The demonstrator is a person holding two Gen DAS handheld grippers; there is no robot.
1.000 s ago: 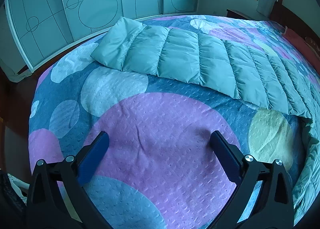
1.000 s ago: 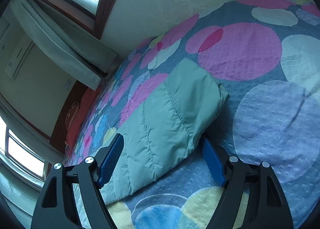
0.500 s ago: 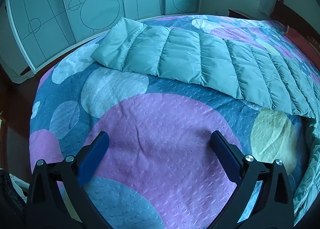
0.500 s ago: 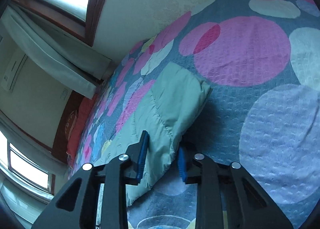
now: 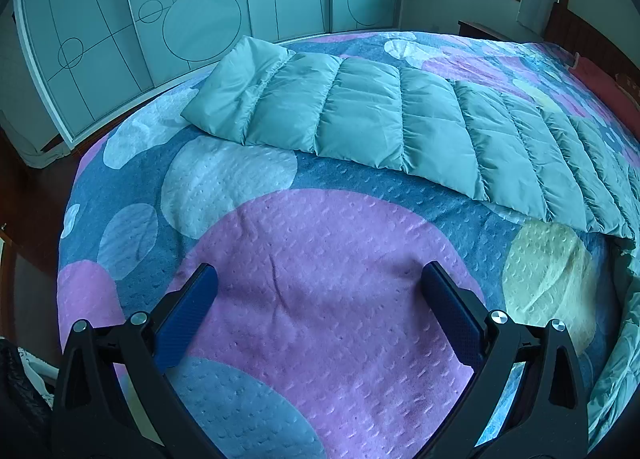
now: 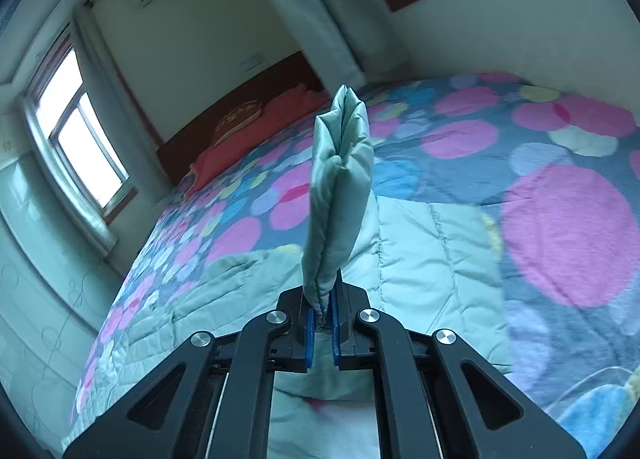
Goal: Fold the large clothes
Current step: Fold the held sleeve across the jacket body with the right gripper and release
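Hovering over the bed, the left gripper has fingers spread wide (nothing between them); the padded coat lies beyond. The right gripper has just pinched its sleeve, lifted upright.

Left gripper hanging wide open, angled downward; right gripper pinching a puffer-coat sleeve, jaws just closed.

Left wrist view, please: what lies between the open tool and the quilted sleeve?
Only bare dotted bedspread separates the left tool from the sleeve.
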